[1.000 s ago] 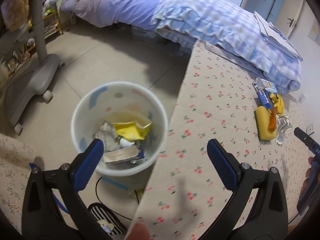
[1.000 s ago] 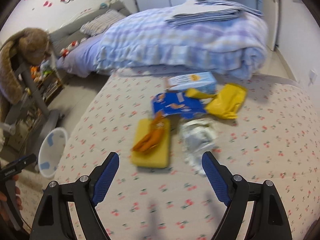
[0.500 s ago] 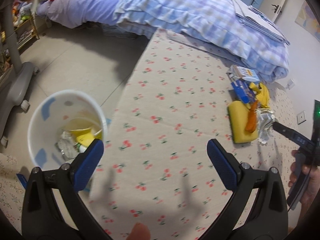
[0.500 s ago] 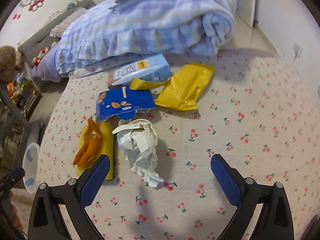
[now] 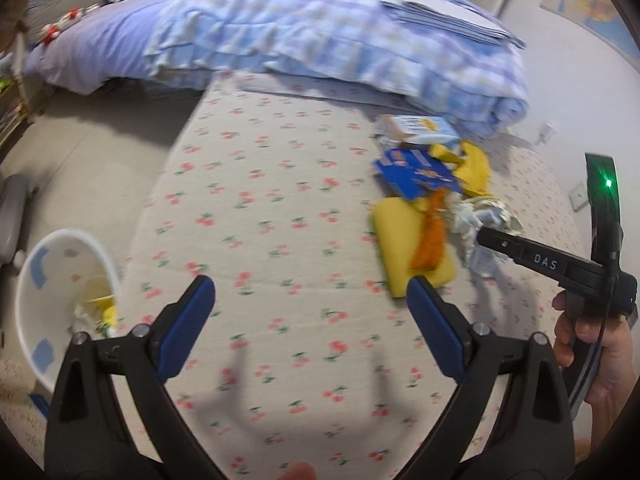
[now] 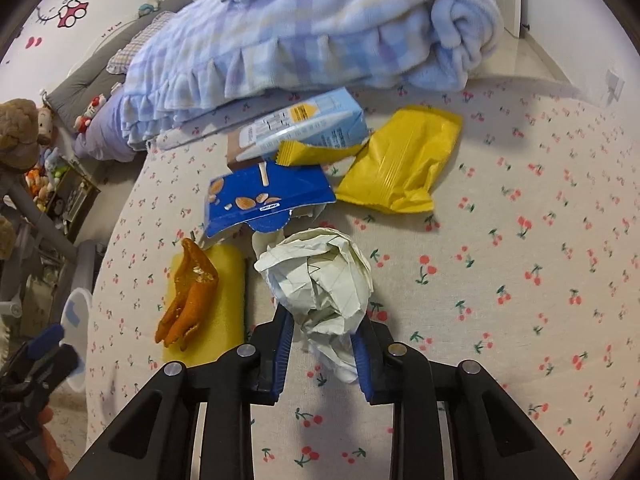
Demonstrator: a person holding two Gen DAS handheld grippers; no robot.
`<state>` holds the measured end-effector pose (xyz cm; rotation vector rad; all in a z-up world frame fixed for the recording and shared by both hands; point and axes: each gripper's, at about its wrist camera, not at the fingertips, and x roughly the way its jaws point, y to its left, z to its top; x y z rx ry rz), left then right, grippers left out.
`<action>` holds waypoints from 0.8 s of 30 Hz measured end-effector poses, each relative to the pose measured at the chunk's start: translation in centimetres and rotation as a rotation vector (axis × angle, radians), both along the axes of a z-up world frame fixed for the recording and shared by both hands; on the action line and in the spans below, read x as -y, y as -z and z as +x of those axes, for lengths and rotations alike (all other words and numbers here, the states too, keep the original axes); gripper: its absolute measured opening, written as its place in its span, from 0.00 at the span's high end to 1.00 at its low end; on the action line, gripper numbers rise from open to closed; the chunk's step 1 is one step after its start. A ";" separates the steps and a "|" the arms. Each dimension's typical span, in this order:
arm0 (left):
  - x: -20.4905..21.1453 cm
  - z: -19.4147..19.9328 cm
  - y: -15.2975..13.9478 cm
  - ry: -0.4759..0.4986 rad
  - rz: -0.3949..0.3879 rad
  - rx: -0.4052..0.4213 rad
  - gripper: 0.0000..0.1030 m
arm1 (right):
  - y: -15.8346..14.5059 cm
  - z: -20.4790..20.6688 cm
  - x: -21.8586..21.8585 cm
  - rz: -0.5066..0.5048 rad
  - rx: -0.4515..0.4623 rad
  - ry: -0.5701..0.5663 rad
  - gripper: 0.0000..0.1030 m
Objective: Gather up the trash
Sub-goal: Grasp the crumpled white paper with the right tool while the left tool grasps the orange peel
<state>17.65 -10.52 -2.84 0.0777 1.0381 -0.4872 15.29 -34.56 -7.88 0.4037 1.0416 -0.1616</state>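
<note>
My right gripper (image 6: 323, 322) is shut on a crumpled white paper ball (image 6: 320, 276) that rests on the cherry-print table (image 6: 520, 280). Around it lie an orange peel (image 6: 188, 296) on a yellow sponge (image 6: 224, 320), a blue snack wrapper (image 6: 268, 198), a light blue carton (image 6: 304, 124) and a yellow wrapper (image 6: 404, 164). My left gripper (image 5: 310, 300) is open and empty above the table, left of the trash pile. The white trash bin (image 5: 52, 280) stands on the floor at the left and holds some trash. The right gripper (image 5: 532, 256) also shows in the left wrist view, at the paper ball (image 5: 480, 220).
A folded blue checked blanket (image 6: 320, 32) lies along the table's far edge, just behind the carton. A bed (image 5: 92, 48) stands beyond the floor at the left. A grey chair base (image 5: 12, 208) sits near the bin. Shelves with toys (image 6: 48, 176) stand at the far left.
My right gripper moved forward and closed on the paper ball. My left gripper swung right, away from the bin and over the table.
</note>
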 end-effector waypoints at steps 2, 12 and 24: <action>1.4 -0.4 0.1 0.047 -0.003 0.010 0.19 | -0.7 -0.6 0.2 -0.011 0.007 -0.005 0.73; 7.1 -2.1 1.1 0.251 0.008 0.073 0.55 | -2.4 -4.0 1.6 -0.006 0.003 -0.004 0.73; 10.0 -1.5 2.6 0.283 0.000 0.083 0.63 | -2.6 -6.9 4.7 -0.004 -0.014 0.035 0.73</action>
